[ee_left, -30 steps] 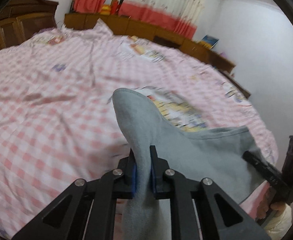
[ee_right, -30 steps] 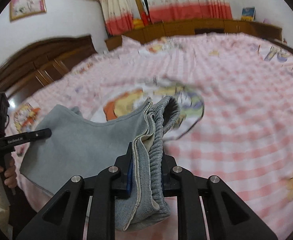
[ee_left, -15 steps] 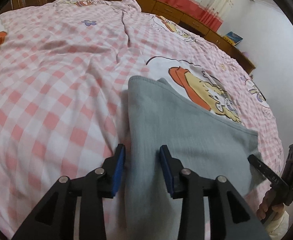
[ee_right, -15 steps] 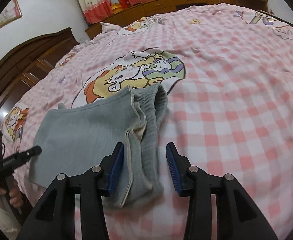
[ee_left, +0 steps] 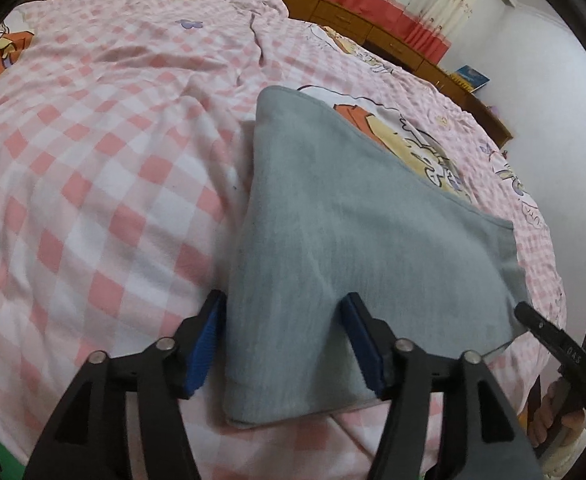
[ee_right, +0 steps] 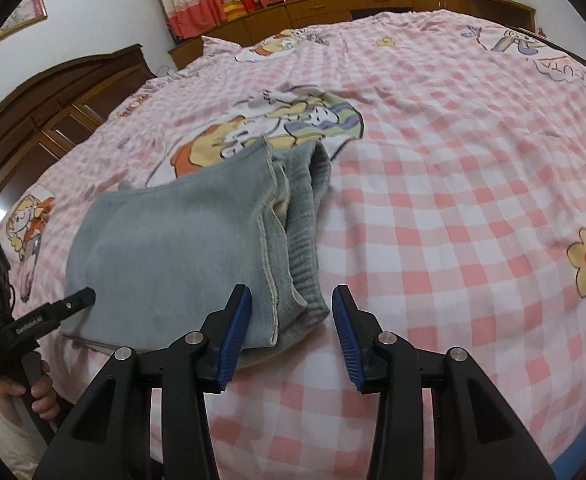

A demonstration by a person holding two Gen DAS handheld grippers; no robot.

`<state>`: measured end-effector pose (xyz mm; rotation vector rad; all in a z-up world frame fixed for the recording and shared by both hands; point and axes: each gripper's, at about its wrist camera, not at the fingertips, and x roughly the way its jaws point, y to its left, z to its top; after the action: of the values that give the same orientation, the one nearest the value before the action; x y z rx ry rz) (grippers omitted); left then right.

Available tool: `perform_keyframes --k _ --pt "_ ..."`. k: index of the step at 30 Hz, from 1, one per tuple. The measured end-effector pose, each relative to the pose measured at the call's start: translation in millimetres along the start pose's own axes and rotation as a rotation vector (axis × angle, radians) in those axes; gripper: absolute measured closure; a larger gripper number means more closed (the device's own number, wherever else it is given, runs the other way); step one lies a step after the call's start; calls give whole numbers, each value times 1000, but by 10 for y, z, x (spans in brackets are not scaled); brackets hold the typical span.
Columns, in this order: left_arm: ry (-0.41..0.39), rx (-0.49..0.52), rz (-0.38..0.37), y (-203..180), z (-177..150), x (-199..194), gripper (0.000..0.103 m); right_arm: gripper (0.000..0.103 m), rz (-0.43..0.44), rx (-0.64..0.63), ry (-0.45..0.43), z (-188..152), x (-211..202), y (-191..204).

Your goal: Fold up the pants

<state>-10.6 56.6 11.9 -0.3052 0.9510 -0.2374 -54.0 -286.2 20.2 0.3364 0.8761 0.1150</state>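
Grey pants point(ee_left: 357, 248), folded into a flat bundle, lie on a pink-and-white checked bedspread point(ee_left: 93, 168) in the left wrist view, filling the frame from centre toward 5 o'clock. The left gripper point(ee_left: 289, 340) straddles the bundle's near edge at 6 o'clock, its jaws opening; the blue pads point(ee_left: 201, 344) stand off the cloth on either side, though slight blur makes the right pad's gap hard to judge. At 4 o'clock the tip of the right gripper point(ee_left: 553, 340) reaches in from the edge, a hand point(ee_left: 553, 412) wrapped round its handle. A wooden cabinet point(ee_left: 373, 28) and red-hemmed curtains point(ee_left: 413, 8) line the far side at 1 o'clock.

Seen from the right wrist, the pants point(ee_right: 181, 248) sit at 9 o'clock of centre, their ribbed waistband point(ee_right: 305, 232) stacked along the right edge. The right gripper point(ee_right: 291, 328) is parted over the bundle's near right corner, the cloth between the pads without being pinched. At 8 o'clock the left gripper point(ee_right: 81, 298) touches the bundle's left edge, held by a hand point(ee_right: 33, 396). A cartoon print point(ee_right: 269, 128) shows on the bedspread point(ee_right: 453, 200) just beyond the pants.
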Motion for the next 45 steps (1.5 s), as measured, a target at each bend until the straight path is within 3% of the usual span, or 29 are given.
perform_keyframes --k 5,10,16,21,31,36,40,45 --pt "1 30 21 -56 -14 38 33 60 12 58 26 -54 67 -69" --pt "2 67 2 -111 -14 -43 70 60 14 69 30 -64 24 -72" --pt "-23 90 -11 -193 53 -275 86 60 -29 10 -35 -86 -148 33" --pt "-82 163 -56 -475 123 -546 87 60 -2 13 -68 -93 -262 31" --pt "-118 365 -131 -1343 181 -814 89 60 6 79 -139 -80 -426 -204" --pt "-96 468 -147 -1773 148 -714 90 60 8 104 -142 -135 -431 -344" --pt "-43 495 -130 -2078 79 -462 90 60 -75 71 -202 -144 -559 -432" --pt "23 542 -134 -2340 -38 -166 91 60 -63 99 -175 -149 -547 -589"
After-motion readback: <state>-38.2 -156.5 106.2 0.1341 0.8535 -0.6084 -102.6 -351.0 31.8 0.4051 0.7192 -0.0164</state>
